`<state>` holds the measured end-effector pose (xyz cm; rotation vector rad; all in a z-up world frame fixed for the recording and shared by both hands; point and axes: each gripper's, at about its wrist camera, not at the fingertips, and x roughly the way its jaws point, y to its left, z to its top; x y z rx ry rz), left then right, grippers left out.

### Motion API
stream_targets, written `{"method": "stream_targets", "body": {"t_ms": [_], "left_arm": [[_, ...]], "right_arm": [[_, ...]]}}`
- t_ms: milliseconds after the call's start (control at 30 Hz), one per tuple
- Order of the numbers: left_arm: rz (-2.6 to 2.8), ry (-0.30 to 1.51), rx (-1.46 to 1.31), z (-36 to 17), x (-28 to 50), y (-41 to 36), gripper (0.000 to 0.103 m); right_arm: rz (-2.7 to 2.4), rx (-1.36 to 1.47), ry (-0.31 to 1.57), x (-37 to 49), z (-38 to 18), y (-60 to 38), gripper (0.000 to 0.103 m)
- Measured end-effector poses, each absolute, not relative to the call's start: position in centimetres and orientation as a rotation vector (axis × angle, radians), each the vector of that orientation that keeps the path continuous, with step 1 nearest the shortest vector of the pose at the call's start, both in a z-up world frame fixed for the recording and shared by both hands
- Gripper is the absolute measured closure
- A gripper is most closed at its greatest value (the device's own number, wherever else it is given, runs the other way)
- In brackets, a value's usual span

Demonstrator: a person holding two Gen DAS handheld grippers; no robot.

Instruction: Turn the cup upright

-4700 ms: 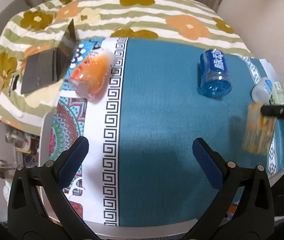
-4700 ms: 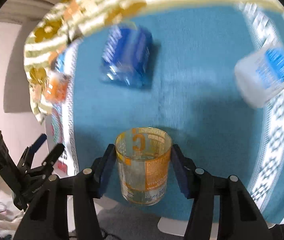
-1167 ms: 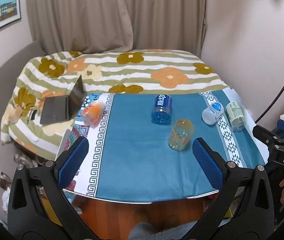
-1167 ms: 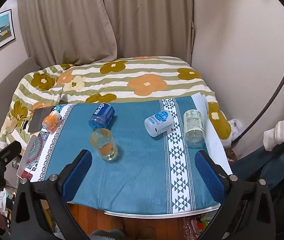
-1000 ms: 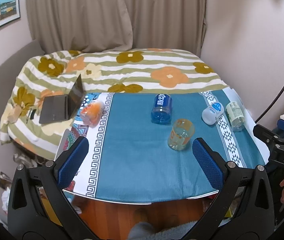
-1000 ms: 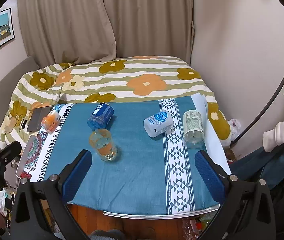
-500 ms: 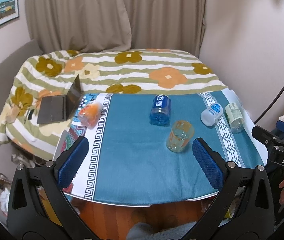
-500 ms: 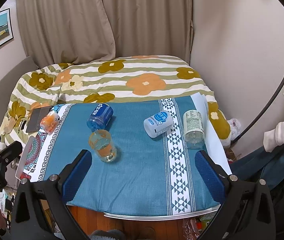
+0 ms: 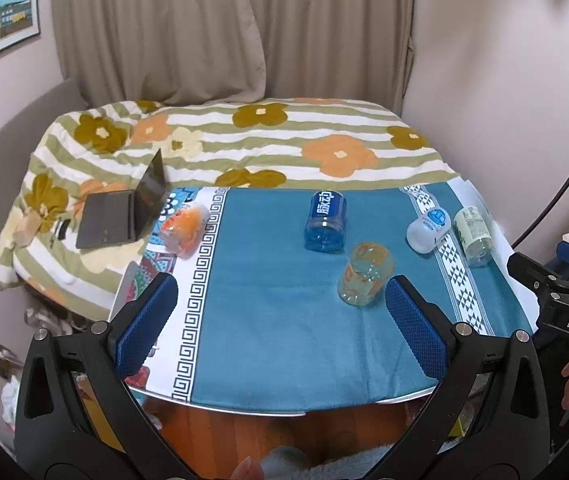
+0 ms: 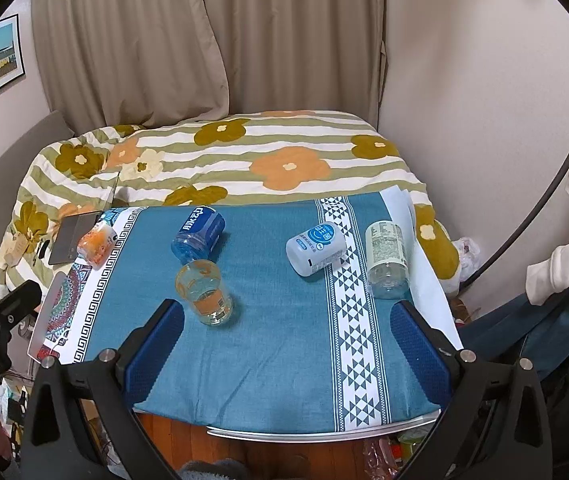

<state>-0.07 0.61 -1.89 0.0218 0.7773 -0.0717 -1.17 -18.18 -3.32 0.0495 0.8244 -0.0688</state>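
Curtains and a flowered bed back the desk [image 10: 284, 380], where the cup [image 10: 204, 296] stands mouth-up on the blue cloth, just in front of a lying blue can [image 10: 198, 232]. It looks light, thin, clear and slippery; its mid-wall seems the best place to grip. Left gripper [image 9: 280, 320] and right gripper [image 10: 286, 340] hover level at the near edge, jaws wide open and empty.

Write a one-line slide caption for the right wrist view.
Open right gripper held back from the table; orange-printed clear cup stands upright among four cups lying on their sides.
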Motion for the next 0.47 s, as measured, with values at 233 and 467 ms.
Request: {"method": "stream_targets", "body": {"t_ms": [233,467], "left_arm": [[-0.065,0.777,0.031,-1.93,0.17,0.66,0.0],[-0.062,0.767,0.042,-1.75,0.5,0.83,0.0]], "right_arm": [[-0.073,0.053,0.826,-0.94,-3.53,-18.31,0.0],[-0.075,0.062,0.838,-0.73,-3.75,-18.51,0.0]]}}
